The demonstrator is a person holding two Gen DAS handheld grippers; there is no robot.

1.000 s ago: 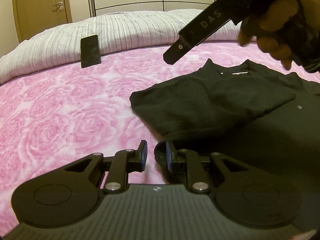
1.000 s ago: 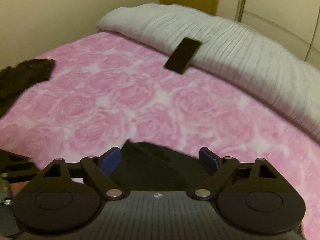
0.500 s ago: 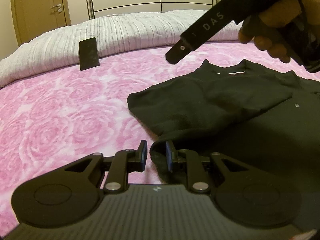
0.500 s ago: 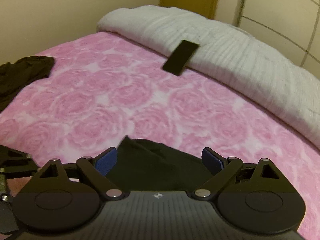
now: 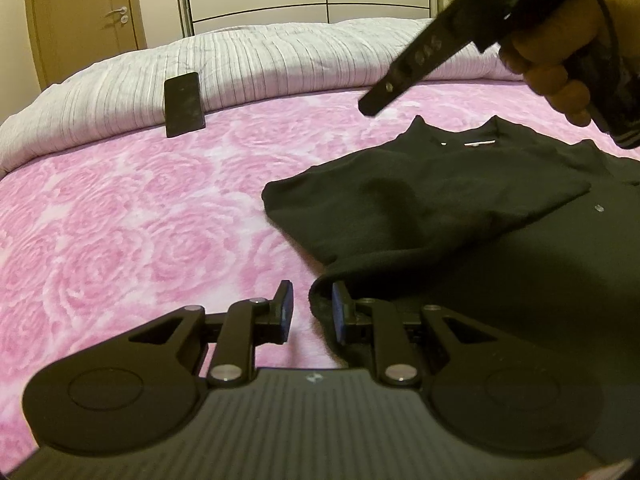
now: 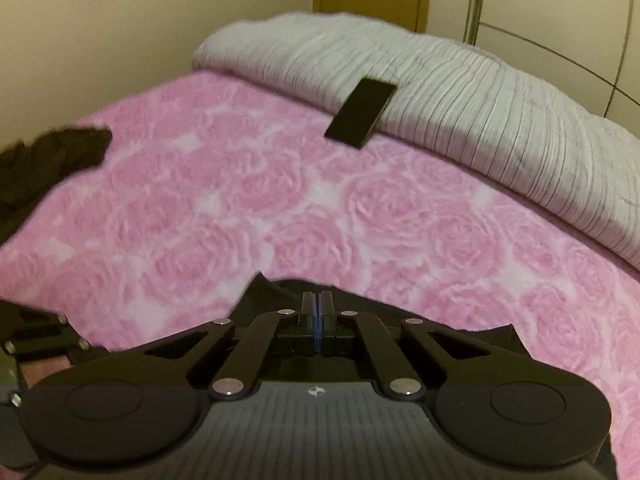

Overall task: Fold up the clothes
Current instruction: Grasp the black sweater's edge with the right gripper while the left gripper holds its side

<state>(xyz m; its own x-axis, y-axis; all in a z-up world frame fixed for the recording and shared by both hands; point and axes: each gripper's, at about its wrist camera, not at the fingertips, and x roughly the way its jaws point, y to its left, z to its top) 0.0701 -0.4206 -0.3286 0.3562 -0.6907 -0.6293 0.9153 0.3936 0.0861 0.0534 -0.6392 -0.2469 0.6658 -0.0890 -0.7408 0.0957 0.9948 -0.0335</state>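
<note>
A black shirt [image 5: 440,200] lies flat on the pink rose blanket, collar toward the far side and its left side folded over the body. My left gripper [image 5: 312,308] sits low at the shirt's near left edge. Its jaws stand a little apart, and a fold of the hem lies against the right pad, unpinched. A hand holds my right gripper [image 5: 374,106] in the air above the collar. In the right wrist view that gripper [image 6: 318,304] is closing, pads together over the shirt [image 6: 272,292]. No fabric shows between them.
A dark phone [image 5: 184,104] leans on the grey striped duvet [image 5: 280,56] at the far side of the bed. Another dark garment [image 6: 48,160] lies at the left edge of the blanket [image 6: 240,200]. A door and wardrobe stand behind.
The right gripper's jaws have gone from wide apart to together, still above the collar. The left gripper and the shirt have stayed in place.
</note>
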